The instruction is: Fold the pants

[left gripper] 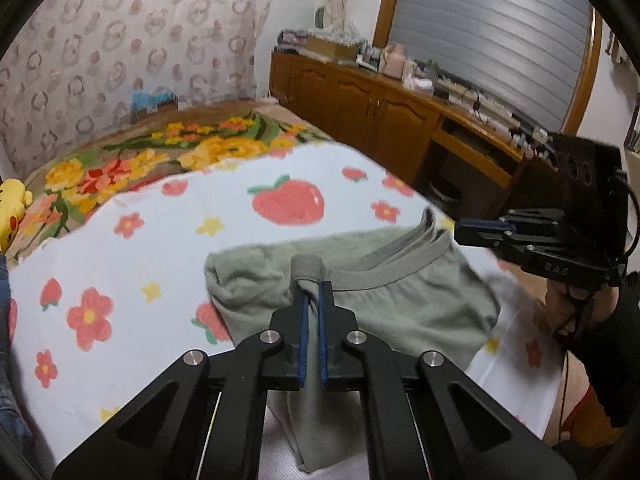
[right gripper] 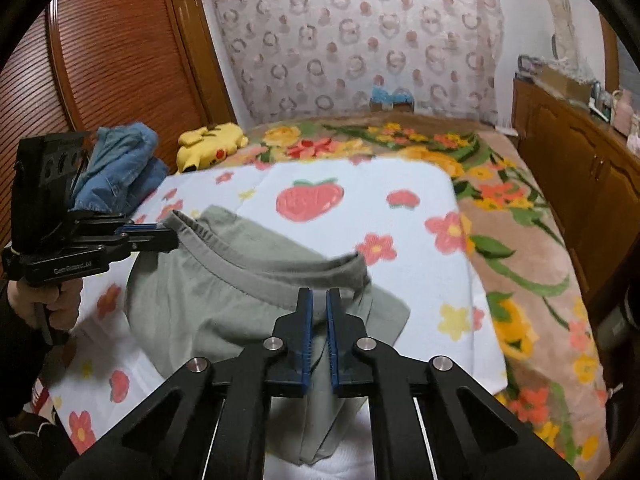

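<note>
Green pants (left gripper: pixel 400 312) lie on a white blanket with strawberries and flowers (left gripper: pixel 160 240), waistband toward the far side. My left gripper (left gripper: pixel 314 286) is shut on one end of the waistband, and a fold of grey-green cloth bulges up between its blue pads. My right gripper (left gripper: pixel 458 232) comes in from the right at the other end of the band. In the right wrist view my right gripper (right gripper: pixel 319 294) is shut on the pants (right gripper: pixel 192 304) at the waistband. There my left gripper (right gripper: pixel 174 236) pinches the band's far left end, which is lifted off the blanket.
A yellow plush toy (right gripper: pixel 208 146) and a pile of blue denim clothes (right gripper: pixel 120 168) sit at the bed's far left. A brown floral bedcover (right gripper: pixel 520 240) lies under the white blanket. A wooden cabinet (right gripper: pixel 580 168) with clutter on top runs along the right. A hand (right gripper: pixel 60 300) holds the left gripper's handle.
</note>
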Demonstrator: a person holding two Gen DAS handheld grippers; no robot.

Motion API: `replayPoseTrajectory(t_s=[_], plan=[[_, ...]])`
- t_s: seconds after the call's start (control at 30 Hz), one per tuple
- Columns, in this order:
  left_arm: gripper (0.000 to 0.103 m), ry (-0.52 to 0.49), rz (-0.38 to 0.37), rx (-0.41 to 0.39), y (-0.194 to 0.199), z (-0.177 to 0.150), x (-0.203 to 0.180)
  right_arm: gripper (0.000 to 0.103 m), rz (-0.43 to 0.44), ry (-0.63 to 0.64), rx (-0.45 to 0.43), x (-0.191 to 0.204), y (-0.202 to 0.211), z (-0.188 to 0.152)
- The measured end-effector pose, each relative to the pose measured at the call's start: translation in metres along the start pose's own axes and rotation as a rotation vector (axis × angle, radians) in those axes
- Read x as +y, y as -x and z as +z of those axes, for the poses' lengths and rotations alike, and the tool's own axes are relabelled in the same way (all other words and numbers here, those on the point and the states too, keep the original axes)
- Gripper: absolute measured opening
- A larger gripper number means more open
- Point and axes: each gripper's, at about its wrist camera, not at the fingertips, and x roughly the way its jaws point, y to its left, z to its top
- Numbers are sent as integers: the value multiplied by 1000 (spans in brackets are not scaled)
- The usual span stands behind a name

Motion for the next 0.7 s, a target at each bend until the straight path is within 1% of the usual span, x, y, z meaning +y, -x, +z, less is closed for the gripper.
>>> replayPoseTrajectory(t_s=[0.1,0.23,0.33,0.4,0.47,0.53,0.6,0.7], plan=[[5,17,6,-38,9,8,4,1,-3,16,-31,1,7,2],[5,19,35,-54,10,14,10,0,-7,29,-47,6,6,4],[5,26,58,-45,2,16,17,1,-11,17,-27,6,-1,2],[5,32,81,-22,-8,16,22,1,-11,10,-15,7,-5,1],[5,40,85,-4,-13,14,26,1,-4,-1,-5,6,-5,2],[5,40,88,5,-18,12,27,4,-13,-5,4,6,-7,4],[5,39,90,8,-20,11,27,16,-21,-8,15,5,-11,6],[5,41,92,12,-21,9,28,24,-30,-11,39,4,-17,9]])
